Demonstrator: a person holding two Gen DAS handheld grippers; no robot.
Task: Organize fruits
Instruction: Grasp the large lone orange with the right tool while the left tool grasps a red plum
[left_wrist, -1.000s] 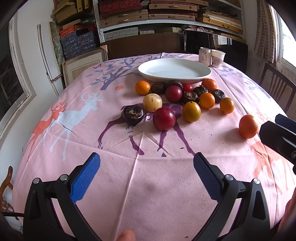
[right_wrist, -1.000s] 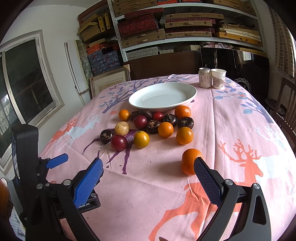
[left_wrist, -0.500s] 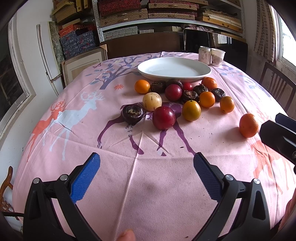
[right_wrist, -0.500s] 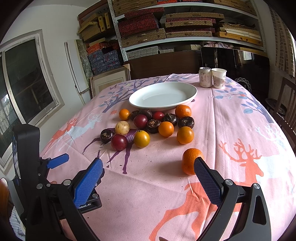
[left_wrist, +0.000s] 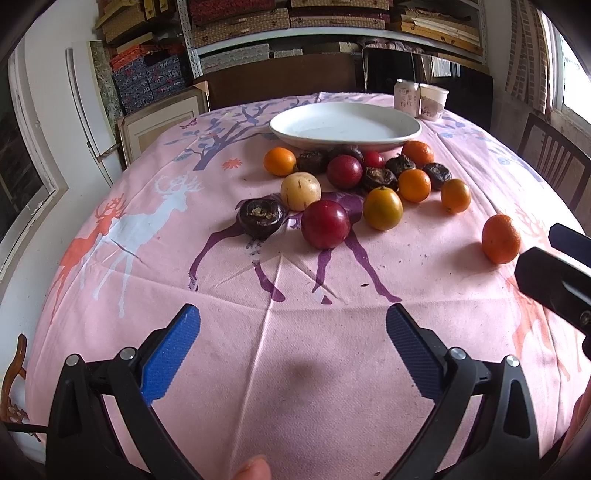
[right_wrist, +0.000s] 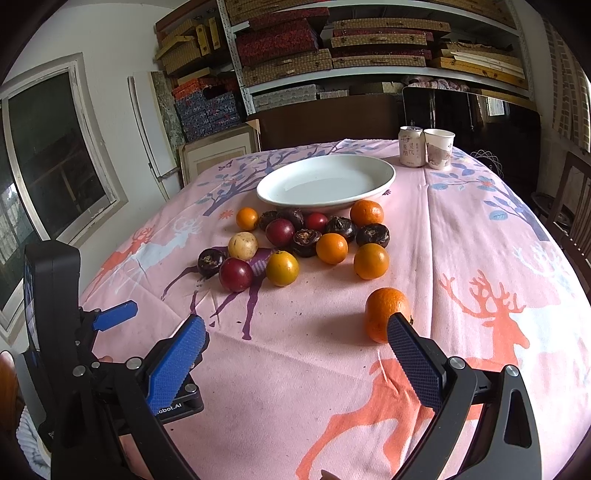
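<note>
Several fruits lie in a loose cluster on the pink tablecloth, in front of an empty white oval plate: oranges, dark red plums, dark brown fruits and a pale yellow one. One orange lies apart, to the right of the cluster. My left gripper hangs open over bare cloth, well short of the cluster. My right gripper is open too, its right finger just in front of the lone orange. Neither holds anything.
A drink can and a paper cup stand at the table's far right, behind the plate. Wooden chairs stand to the right. Shelves of boxes fill the back wall. A window is at the left.
Both grippers have edged slightly forward toward the fruits; the fruits and the plate have not moved, and both grippers stay open.
</note>
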